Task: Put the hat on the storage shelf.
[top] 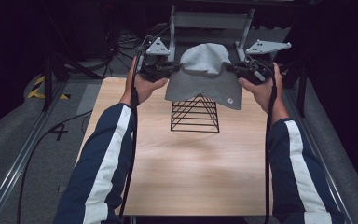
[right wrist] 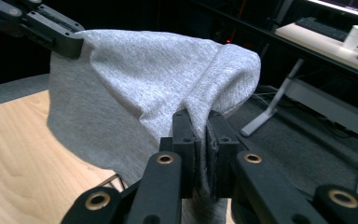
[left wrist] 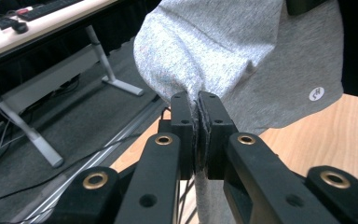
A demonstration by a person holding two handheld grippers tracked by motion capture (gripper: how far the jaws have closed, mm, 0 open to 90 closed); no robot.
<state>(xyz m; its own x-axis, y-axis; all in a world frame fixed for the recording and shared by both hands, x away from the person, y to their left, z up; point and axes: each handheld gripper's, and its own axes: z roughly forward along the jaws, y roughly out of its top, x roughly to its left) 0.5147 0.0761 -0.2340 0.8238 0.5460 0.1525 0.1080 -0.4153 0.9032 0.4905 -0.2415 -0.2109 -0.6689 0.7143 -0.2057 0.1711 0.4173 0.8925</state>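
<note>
A grey fabric garment with a small round white logo hangs spread between both grippers, above a black wire pyramid rack on the wooden table. Its lower edge drapes over the rack's tip. My left gripper is shut on the garment's left edge; its jaws pinch the grey cloth tightly. My right gripper is shut on the right edge, with the fabric bunched between its jaws. The left gripper shows far off in the right gripper view, at the cloth's other side.
A grey metal frame stands beyond the table's far edge. Cables lie on the floor at the left. A desk with a keyboard and a white cup stands in the background. Metal rails run along both table sides.
</note>
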